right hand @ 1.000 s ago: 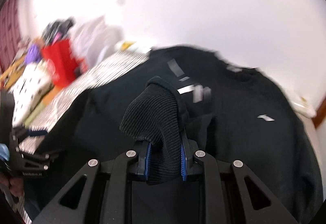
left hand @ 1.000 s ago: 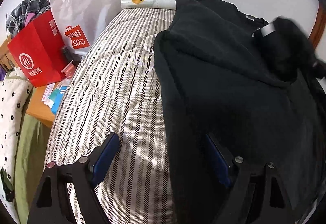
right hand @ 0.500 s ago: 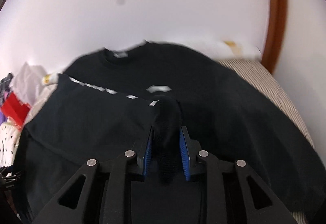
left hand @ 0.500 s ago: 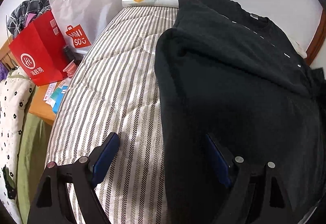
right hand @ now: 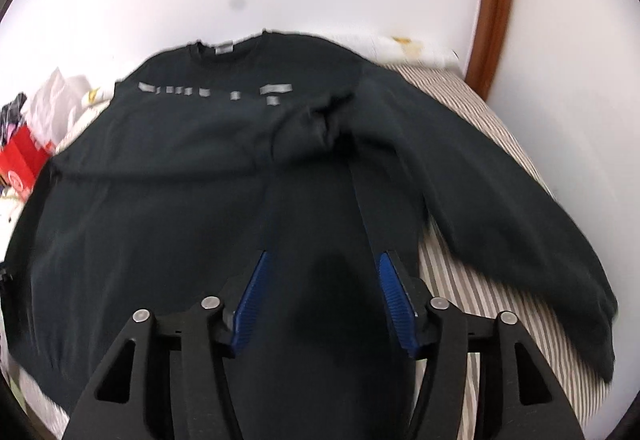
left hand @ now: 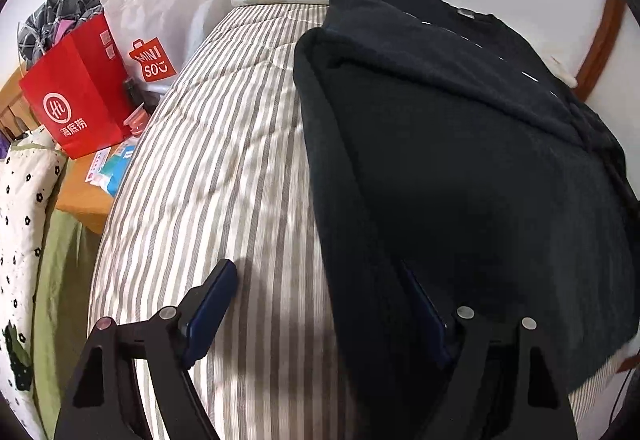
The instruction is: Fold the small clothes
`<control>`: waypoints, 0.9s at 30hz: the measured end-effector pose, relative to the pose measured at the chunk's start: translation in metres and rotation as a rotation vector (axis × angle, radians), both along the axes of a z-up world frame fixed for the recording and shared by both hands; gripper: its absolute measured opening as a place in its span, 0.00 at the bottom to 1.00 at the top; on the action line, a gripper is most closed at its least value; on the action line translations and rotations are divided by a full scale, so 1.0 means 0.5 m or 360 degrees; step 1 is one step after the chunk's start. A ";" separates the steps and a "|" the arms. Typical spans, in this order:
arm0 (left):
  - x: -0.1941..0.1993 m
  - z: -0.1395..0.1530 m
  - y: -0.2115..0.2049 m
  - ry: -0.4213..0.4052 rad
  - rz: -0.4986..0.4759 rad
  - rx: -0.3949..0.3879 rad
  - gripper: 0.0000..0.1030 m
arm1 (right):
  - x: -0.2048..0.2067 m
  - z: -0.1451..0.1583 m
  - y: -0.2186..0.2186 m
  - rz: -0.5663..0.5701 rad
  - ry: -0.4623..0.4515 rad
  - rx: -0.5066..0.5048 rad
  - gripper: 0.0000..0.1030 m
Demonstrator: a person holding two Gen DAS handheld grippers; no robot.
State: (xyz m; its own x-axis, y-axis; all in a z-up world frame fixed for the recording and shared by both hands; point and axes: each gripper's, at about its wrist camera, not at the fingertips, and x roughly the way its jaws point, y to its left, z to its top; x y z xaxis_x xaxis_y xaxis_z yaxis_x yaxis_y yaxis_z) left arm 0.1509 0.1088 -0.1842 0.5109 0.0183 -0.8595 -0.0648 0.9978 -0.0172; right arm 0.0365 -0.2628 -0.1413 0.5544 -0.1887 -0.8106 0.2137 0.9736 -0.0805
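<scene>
The left gripper (left hand: 316, 304) is pointing steeply downward with its jaws standing wide apart, nothing pressed between the blue pads (left hand: 208, 314). The right gripper (right hand: 322, 296) is also angling downward; its jaws have just been opening and are gripping nothing now

black sweatshirt (right hand: 192, 176) spread flat (one sleeve folded inward)

Black sweater (right hand: 192, 176) flat on striped bed (right hand: 480, 120), R gripper (right hand: 322, 280) over it.
Jaws have just been opening; blue pads apart, dark cloth betw them but not pinched. Grey print across chest, tag at collar. One sleeve runs out to the right, blurred. Red bag (right hand: 22, 160) far left by white wall; brown trim upper right.
</scene>
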 end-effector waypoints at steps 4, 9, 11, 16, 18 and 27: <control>-0.051 0.005 -0.007 -0.0005 -0.0039 -0.0002 0.68 | -0.081 -0.015 0.006 -0.0019 0.0042 -0.0011 0.61; -0.103 0.004 -0.026 -0.0031 -0.0078 -0.0004 0.51 | -0.156 -0.031 0.001 -0.0068 0.0073 0.0012 0.61; -0.118 0.006 -0.034 -0.0053 -0.0075 -0.0026 0.37 | -0.174 -0.039 -0.001 -0.0086 0.0092 0.0017 0.61; -0.134 0.011 -0.047 -0.0089 -0.0075 -0.0045 0.17 | -0.204 -0.053 0.008 0.0013 0.0036 0.0044 0.25; -0.142 0.015 -0.051 -0.0102 -0.0074 -0.0021 0.14 | -0.213 -0.052 0.018 0.0044 0.0011 -0.0005 0.12; -0.209 0.024 -0.041 -0.0110 -0.0060 -0.0094 0.13 | -0.253 -0.029 0.003 0.0043 -0.0021 0.0080 0.09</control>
State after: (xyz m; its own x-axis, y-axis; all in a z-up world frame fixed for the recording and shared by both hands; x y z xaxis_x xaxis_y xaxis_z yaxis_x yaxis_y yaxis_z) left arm 0.0463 0.0884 -0.1724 0.5682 -0.0515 -0.8213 -0.0241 0.9966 -0.0791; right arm -0.0899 -0.2613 -0.1560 0.5692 -0.1329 -0.8114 0.1880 0.9817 -0.0289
